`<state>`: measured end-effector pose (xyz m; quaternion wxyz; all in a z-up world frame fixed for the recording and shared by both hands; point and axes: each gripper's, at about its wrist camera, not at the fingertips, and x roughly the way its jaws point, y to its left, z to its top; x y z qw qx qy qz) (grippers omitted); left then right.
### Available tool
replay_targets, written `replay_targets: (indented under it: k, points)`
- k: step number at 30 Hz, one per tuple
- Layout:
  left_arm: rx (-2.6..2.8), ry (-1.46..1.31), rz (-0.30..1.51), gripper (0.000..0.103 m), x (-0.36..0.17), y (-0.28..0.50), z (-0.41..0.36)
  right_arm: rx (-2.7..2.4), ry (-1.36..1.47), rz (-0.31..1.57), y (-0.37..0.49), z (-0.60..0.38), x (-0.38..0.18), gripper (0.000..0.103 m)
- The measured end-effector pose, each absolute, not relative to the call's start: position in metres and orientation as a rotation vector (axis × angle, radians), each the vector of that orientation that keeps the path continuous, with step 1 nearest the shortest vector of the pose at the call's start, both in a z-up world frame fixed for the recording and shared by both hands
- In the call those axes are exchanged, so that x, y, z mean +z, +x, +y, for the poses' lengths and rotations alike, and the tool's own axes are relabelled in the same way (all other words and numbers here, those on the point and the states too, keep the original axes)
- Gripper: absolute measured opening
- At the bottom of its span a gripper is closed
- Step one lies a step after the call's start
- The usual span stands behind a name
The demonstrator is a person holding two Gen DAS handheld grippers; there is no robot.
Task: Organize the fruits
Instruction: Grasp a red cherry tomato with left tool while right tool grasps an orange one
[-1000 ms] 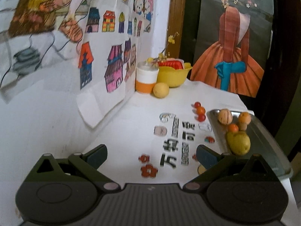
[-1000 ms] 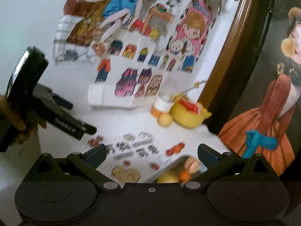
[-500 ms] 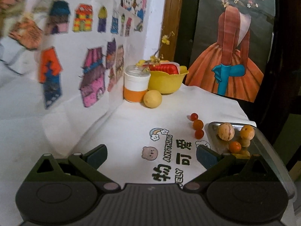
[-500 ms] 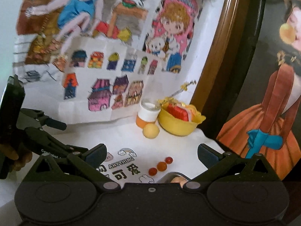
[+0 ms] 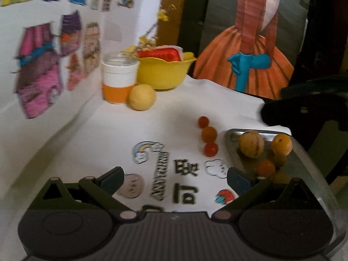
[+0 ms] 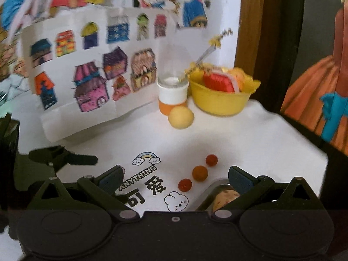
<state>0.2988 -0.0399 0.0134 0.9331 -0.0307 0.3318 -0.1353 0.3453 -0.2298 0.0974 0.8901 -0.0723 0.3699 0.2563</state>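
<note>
Metal gleams at the right of the left wrist view: the tray (image 5: 308,169) runs under the gripper body, its near end cut off. On it sit a tan striped fruit (image 5: 251,144), an orange fruit (image 5: 281,144), a smaller orange-red one (image 5: 265,168), and two dim yellowish ones partly hidden behind them and the finger. The left gripper (image 5: 175,179) hovers over the white printed cloth (image 5: 121,134), jaws spread wide, nothing between them. Three small tomatoes (image 5: 209,135) line up on the cloth just beside the tray's far corner. Further back a yellow fruit (image 5: 142,97) touches an orange-and-white jar (image 5: 118,80), with a yellow bowl (image 5: 163,74) beside it; its red contents are too blurred to name. A dark shape at the right edge is hard to make out.

Over to the right wrist view: the right gripper (image 6: 176,179) is also spread and empty, above the cloth (image 6: 250,143). Only a sliver of the tray (image 6: 209,195) shows, the tan fruit (image 6: 225,199) half hidden behind the right finger. The tomatoes (image 6: 199,173) lie between the fingers, further ahead. The left gripper (image 6: 65,158) pokes in from the left, blurred, its holder's hand out of view.
</note>
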Motion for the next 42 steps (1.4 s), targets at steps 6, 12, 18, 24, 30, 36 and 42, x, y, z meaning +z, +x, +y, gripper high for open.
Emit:
replay_targets:
  k: [6, 12, 18, 24, 30, 36, 42]
  points:
    - [-0.349, -0.052, 0.692, 0.103, 0.006, 0.322, -0.064, 0.563, 0.021, 0.881, 0.388, -0.237, 0.079, 0.102]
    - [-0.355, -0.097, 0.696, 0.102, -0.002, 0.339, -0.075, 0.533, 0.152, 0.972, 0.42, -0.248, 0.058, 0.101]
    - [-0.367, -0.102, 0.695, 0.098, -0.007, 0.352, -0.081, 0.506, 0.142, 0.994, 0.44, -0.258, 0.038, 0.085]
    - [-0.385, -0.108, 0.708, 0.084, -0.012, 0.362, -0.088, 0.505, 0.132, 1.01, 0.452, -0.26, 0.024, 0.065]
    - [-0.402, -0.1, 0.719, 0.071, -0.015, 0.366, -0.095, 0.522, 0.103, 1.015, 0.456, -0.254, 0.017, 0.055]
    - [-0.391, -0.089, 0.725, 0.057, -0.017, 0.37, -0.099, 0.522, 0.057, 1.022, 0.457, -0.245, 0.01, 0.047]
    - [-0.388, -0.086, 0.733, 0.04, -0.019, 0.372, -0.1, 0.52, -0.007, 1.007, 0.456, -0.237, 0.006, 0.041]
